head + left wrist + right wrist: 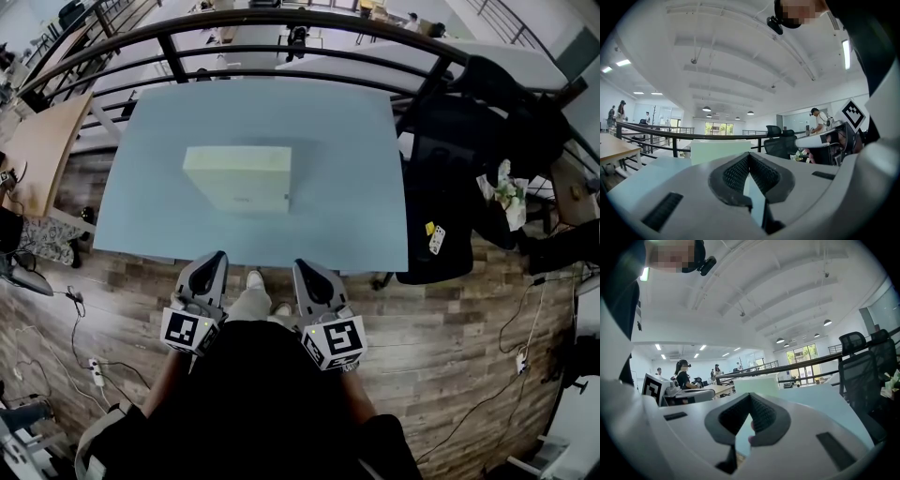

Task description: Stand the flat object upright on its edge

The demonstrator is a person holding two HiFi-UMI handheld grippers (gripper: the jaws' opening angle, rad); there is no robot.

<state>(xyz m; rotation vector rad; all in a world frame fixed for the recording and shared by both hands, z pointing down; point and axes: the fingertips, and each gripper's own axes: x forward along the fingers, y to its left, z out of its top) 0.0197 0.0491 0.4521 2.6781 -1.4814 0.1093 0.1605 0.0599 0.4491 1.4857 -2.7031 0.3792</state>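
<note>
Box (239,178) sits on the table (347,206), left of its middle and well clear of both grippers. From the head view it looks to stand upright on its edge, a narrow pale strip on top and a broad pale face turned toward the person, though I cannot be fully sure of that from above. Both gripper views show it as a pale block rising from the tabletop straight ahead.

Nearest, the person's dark torso fills the bottom of the head view. Just in front of it the left gripper (216,259) and the right gripper (302,266) are held side by side, apart from each other, pointing toward the table's near edge. Each has its fingers pressed together with nothing between them. A marker cube (189,330) shows on the left one. A shoe (254,279) on the wooden floor (450,319) shows between them.

The pale blue table begins just beyond the fingertips. A black chair (450,187) stands to its right, and a wooden desk (42,141) lies off to the left. Beyond the far edge runs a dark railing (281,19).
</note>
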